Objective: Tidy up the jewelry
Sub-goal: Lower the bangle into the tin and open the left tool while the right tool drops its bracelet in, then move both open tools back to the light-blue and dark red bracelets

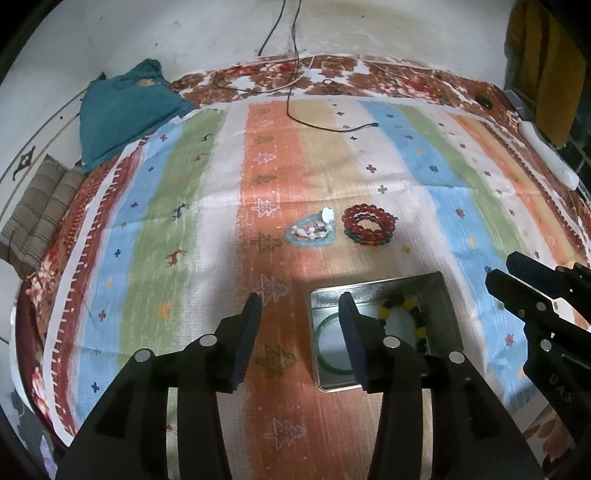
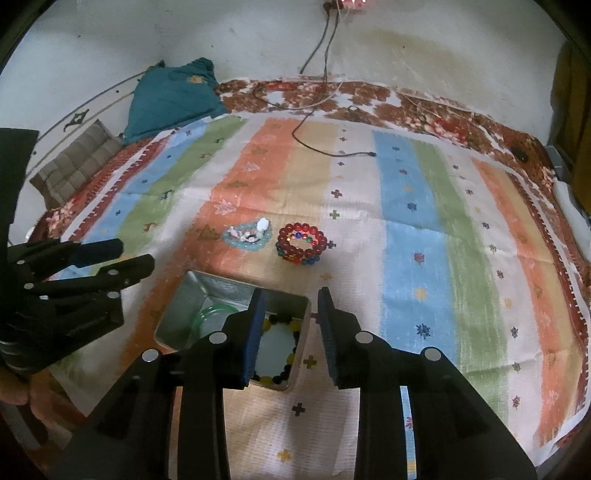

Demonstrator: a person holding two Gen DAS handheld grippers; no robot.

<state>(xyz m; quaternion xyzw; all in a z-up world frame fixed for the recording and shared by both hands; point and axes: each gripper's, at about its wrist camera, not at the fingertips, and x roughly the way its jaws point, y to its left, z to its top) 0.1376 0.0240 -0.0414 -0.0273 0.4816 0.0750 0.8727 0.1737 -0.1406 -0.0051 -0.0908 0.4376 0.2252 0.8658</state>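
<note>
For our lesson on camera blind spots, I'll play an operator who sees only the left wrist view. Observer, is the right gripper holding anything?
Observer: No. The right gripper is open and empty, and its gap sits over the right rim of the open silver metal tin.
Operator: Where do the black cables on the wall lead?
Observer: Up to a wall socket with red lights, which your view cuts off.

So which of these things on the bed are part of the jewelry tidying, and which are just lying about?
Part of the job:
- rectangular metal tin
- green bangle, inside it
- yellow-and-black bead bracelet, inside it
- red bead bracelets
- pale turquoise-and-pearl bracelets

Just lying about:
- teal cloth
- black cable
- striped brown cushion
</note>
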